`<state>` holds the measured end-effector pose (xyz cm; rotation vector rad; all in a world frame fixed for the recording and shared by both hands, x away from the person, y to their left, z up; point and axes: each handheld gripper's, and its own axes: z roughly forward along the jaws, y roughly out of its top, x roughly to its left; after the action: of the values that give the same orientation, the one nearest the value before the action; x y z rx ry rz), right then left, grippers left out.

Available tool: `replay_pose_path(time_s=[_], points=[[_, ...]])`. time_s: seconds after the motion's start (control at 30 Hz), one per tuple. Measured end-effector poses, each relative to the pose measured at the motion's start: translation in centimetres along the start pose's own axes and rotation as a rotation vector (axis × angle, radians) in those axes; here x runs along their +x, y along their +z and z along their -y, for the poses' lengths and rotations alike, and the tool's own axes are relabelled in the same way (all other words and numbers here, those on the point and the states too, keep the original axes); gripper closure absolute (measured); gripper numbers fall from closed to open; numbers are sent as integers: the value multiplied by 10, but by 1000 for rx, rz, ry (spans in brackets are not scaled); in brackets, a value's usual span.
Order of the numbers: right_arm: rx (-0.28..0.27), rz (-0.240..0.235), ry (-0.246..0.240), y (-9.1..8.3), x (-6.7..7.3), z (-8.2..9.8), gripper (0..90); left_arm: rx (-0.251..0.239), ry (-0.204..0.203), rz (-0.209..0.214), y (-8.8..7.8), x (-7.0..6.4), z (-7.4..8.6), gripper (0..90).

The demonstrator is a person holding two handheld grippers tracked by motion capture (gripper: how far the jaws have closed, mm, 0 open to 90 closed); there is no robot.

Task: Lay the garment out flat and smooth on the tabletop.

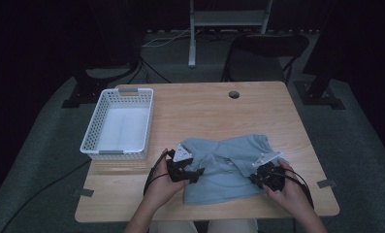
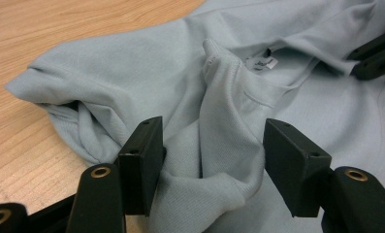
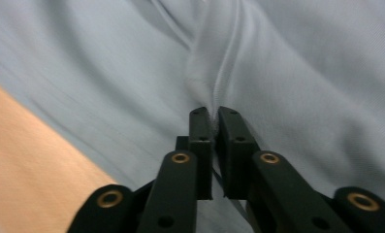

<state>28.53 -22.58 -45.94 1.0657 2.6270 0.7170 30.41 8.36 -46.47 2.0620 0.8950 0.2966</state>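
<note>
Wooden table [image 1: 204, 114] in dark room; left gripper [image 2: 212, 162] jaws spread over shirt [image 1: 224, 167], right gripper [image 3: 215, 116] pinching shirt fold.

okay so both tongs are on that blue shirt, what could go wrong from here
The right tongs pinch just a thin ridge of the shirt, so it may slip free if pulled. The left tongs are open around a bunched fold near the collar and might close on extra layers, dragging the shirt askew on the table.
</note>
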Motion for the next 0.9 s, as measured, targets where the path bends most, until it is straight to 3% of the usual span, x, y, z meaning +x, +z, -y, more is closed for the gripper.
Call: replay_pose_path(time_s=[0.07,0.2,0.27,0.33,0.37,0.43,0.5,0.67,0.8,0.9], points=[[-28,-22,20,-8,-3,-3,860,1,0,-2,0,1,0,426],[-146,-79,78,-27,-16,-13,862,-5,-9,-3,1,4,-1,433],[-202,-125,123,-35,-27,-18,862,-8,-11,-5,2,4,-2,434],[-257,-209,197,-41,-41,-23,861,-5,-2,-8,3,4,-3,438],[-279,-218,222,-44,-49,-24,862,-8,-8,-7,4,4,-3,438],[-287,-159,264,-46,-62,-29,863,-8,-10,-7,6,5,-2,438],[-290,-149,300,-45,-75,-36,863,-6,-17,-9,9,6,-2,436],[-211,-131,337,-24,-93,-56,861,-11,-37,-9,14,8,-3,438],[-155,-105,368,-5,-104,-61,849,-38,-89,5,16,14,-4,510],[-135,1,371,-1,-107,-58,745,-57,-64,4,17,14,-5,516]])
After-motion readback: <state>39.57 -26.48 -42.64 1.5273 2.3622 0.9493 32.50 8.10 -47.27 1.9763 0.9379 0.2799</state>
